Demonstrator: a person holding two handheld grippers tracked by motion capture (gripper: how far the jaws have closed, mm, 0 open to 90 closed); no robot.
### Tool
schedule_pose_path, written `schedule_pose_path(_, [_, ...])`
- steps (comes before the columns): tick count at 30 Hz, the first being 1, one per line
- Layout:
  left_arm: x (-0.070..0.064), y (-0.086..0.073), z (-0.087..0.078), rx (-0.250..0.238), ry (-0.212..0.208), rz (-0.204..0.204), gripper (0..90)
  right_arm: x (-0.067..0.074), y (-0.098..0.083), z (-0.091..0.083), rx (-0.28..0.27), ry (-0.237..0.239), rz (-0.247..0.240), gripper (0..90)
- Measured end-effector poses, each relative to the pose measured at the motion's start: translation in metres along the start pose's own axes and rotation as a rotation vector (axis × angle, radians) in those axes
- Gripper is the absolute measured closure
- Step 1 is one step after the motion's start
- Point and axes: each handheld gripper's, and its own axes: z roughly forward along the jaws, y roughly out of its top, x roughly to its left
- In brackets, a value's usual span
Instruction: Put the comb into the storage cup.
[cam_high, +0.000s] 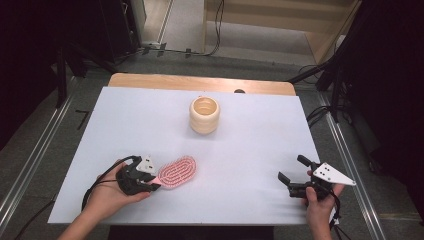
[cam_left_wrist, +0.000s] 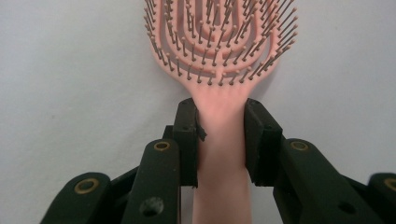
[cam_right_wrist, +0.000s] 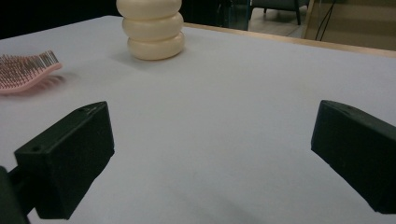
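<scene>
both left tongs (cam_left_wrist: 222, 135) clamp the pink hairbrush (cam_left_wrist: 219, 51) handle; no writing.

Setting: white-covered table (cam_high: 260, 150) on a grey floor (cam_high: 40, 130).
A bare wooden edge (cam_high: 200, 82) runs along the table's far side; cables (cam_high: 217, 30) trail over pale flooring beyond, and dark stands (cam_high: 340, 75) flank both sides.

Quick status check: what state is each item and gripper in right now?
Hairbrush: bristles up, handle clamped, head looks slightly raised off the table.
Cream ribbed cup: upright, open-topped, untouched.
Left gripper: shut on the brush handle.
Right gripper: open, holding nothing.
</scene>
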Motion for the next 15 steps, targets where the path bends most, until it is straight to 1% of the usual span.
schedule_pose_path(2, [0.001,0.0,-0.0006,-0.014,0.004,-0.006,70.1,-0.0006,0.0002,-0.0003,-0.003,-0.001,0.003,0.0])
schedule_pose_path(4, [0.0015,0.0,-0.0007,-0.038,0.023,-0.01,70.1,-0.0006,0.0008,-0.0005,-0.001,-0.002,0.005,0.0])
schedule_pose_path(6, [0.0019,0.0005,-0.0015,-0.058,0.031,-0.012,70.1,-0.0002,0.0014,-0.0004,0.002,0.002,-0.001,0.0])
schedule_pose_path(9, [0.0024,0.0015,-0.002,-0.096,0.035,-0.021,70.2,0.0017,0.0025,-0.0007,0.008,0.002,-0.001,0.0])
schedule_pose_path(12, [0.0015,0.0033,-0.0018,-0.124,0.04,-0.025,70.2,0.0033,0.0037,-0.0017,0.006,0.011,0.004,0.0])
schedule_pose_path(14, [0.0015,0.0045,-0.002,-0.142,0.036,-0.025,70.2,0.0045,0.0046,-0.0018,0.004,0.017,0.006,0.0])
schedule_pose_path(15, [0.0008,0.0051,-0.0024,-0.152,0.044,-0.028,70.2,0.0054,0.005,-0.0016,0.004,0.02,0.01,0.0])
